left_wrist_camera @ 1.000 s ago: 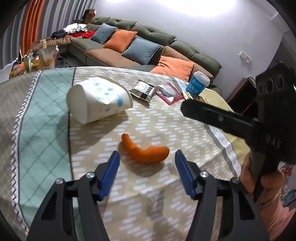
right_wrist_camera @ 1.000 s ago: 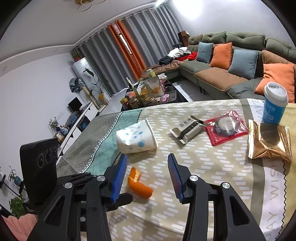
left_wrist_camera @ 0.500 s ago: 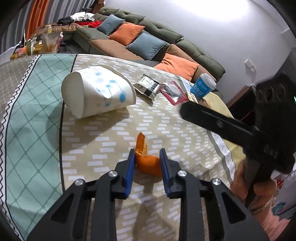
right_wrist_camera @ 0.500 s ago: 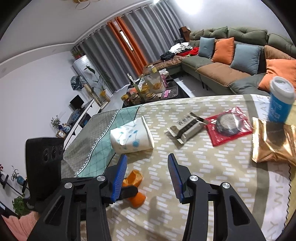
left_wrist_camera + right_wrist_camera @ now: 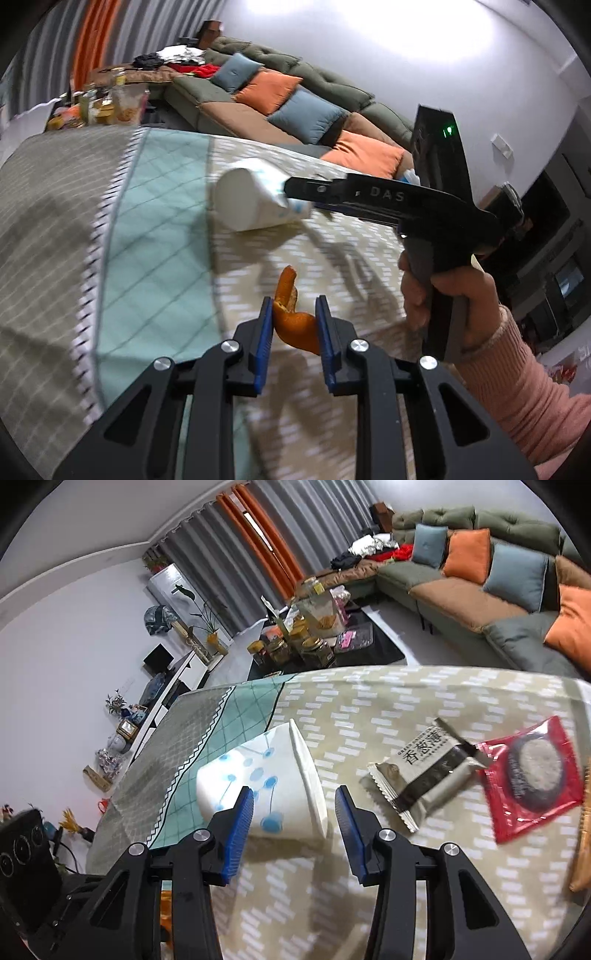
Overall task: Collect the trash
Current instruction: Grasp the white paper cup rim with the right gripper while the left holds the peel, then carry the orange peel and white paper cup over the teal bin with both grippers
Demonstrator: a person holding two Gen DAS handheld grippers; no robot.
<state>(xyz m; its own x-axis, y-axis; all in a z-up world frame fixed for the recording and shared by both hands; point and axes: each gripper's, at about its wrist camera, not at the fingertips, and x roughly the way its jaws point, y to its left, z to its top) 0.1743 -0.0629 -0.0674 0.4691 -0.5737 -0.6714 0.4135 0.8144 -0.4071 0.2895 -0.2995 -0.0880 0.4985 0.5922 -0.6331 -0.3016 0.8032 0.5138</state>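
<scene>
A curled orange peel is pinched between the blue pads of my left gripper, which is shut on it and holds it just above the tablecloth. A white paper cup with blue dots lies on its side on the cloth. My right gripper stands open right at the cup, a finger on either side of its rim end; I cannot tell whether the pads touch it. In the left wrist view the right gripper's fingertips reach the cup, held by a hand in a pink sleeve.
To the right of the cup lie a grey and black snack wrapper, a red packet and a gold wrapper at the frame's edge. Beyond the table are a low table with jars and a sofa with cushions.
My left gripper closed on the orange peel and raised it off the cloth. My right gripper moved forward from above the peel to the paper cup, staying open.
</scene>
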